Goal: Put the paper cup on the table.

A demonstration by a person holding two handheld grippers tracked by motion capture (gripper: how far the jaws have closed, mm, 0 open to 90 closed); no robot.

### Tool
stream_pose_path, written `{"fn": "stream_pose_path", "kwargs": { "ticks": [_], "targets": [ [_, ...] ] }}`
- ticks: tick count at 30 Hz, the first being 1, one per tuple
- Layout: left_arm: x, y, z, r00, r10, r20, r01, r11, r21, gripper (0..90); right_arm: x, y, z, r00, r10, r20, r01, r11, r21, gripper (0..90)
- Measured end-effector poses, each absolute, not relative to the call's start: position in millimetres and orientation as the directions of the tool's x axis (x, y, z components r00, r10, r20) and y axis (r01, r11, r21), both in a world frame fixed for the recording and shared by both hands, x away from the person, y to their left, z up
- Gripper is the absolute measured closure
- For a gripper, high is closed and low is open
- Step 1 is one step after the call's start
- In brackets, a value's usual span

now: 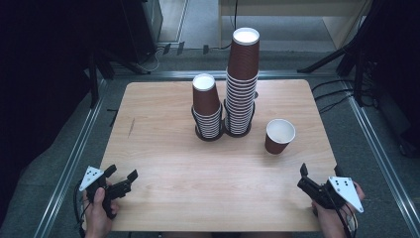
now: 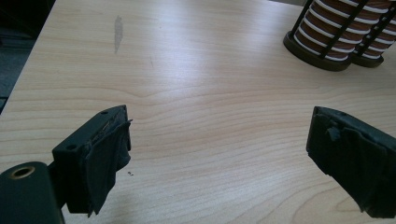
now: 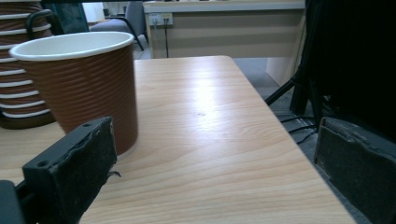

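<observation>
Nearest, at the table's (image 1: 163,198) front corners, both tools stand wide with nothing between the jaws: the left tool (image 1: 120,182) near the left corner, the right tool (image 1: 303,177) near the right edge, aimed toward the loose cup (image 1: 279,136). That cup stands upright by itself, right of centre and near the right tool. It looks like ribbed brown paper with a white inside and rolled rim, so probably very light, easily crushed and apt to tip; a gentle pinch across the side wall below the rim should suit. Farther off, the short stack (image 1: 207,106) and tall stack (image 1: 241,82) of inverted cups sit in black wire holders.
</observation>
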State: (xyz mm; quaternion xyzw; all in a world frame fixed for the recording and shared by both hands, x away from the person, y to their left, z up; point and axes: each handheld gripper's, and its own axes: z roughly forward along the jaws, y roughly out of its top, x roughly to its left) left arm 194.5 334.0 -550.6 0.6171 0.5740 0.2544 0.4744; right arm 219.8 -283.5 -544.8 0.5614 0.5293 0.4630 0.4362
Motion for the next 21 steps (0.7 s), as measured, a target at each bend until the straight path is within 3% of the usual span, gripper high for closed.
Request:
{"fn": "stream_pose_path", "kwargs": {
  "ticks": [21],
  "targets": [
    [174,352,-552,0.177,0.959,-0.222,0.472,0.115,0.874,6.6,219,-328,-546,0.135,0.989,0.058,0.166,-0.080,0.983,0.0]
  ]
}}
